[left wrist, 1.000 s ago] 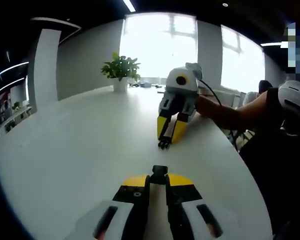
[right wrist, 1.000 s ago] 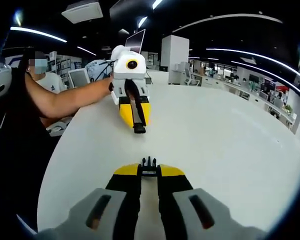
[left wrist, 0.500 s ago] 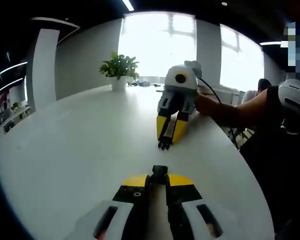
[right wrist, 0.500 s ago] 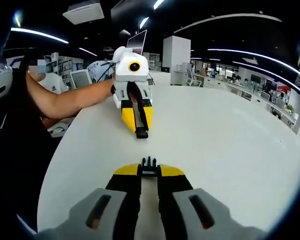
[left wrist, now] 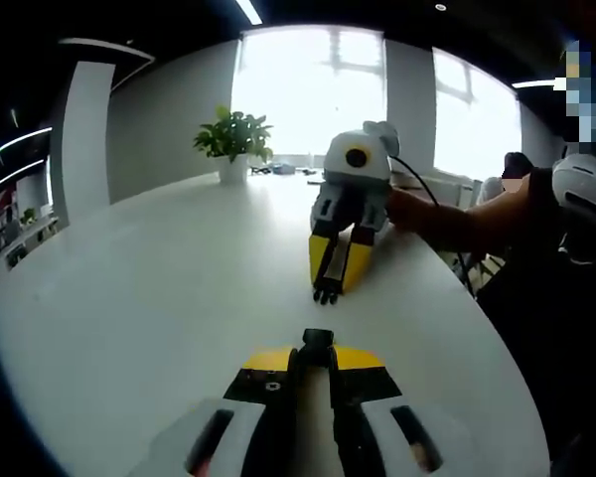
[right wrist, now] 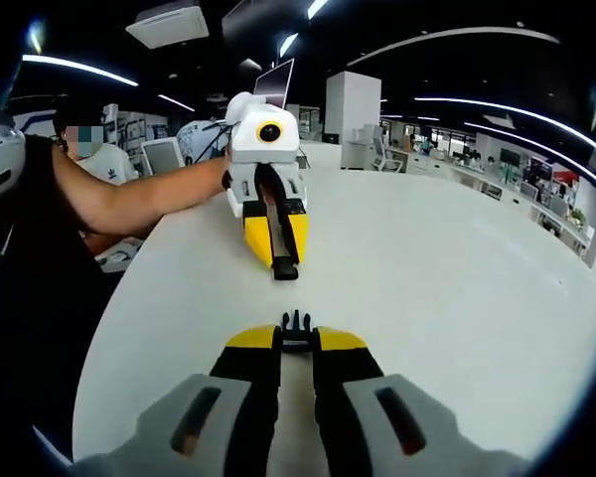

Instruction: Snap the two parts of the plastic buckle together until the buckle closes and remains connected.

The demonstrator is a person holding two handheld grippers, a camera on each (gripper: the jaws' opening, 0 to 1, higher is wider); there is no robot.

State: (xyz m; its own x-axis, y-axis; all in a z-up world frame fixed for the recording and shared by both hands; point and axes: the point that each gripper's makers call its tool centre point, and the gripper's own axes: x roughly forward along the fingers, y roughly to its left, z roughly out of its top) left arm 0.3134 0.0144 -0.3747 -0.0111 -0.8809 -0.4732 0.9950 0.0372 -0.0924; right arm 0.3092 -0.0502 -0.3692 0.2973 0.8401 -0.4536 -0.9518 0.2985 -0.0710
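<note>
Left gripper view: left tongs (left wrist: 317,350) clamped the socket half (left wrist: 317,341).
Right gripper view: right tongs (right wrist: 296,331) pinched the pronged half (right wrist: 296,321).
Tabletop (right wrist: 447,288): white, halves apart.

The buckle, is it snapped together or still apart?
Apart. The left tool pinches one half, the right tool the pronged half, with bare table between them.

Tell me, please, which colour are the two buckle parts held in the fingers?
Both buckle parts are black, clearest in the right gripper view.
</note>
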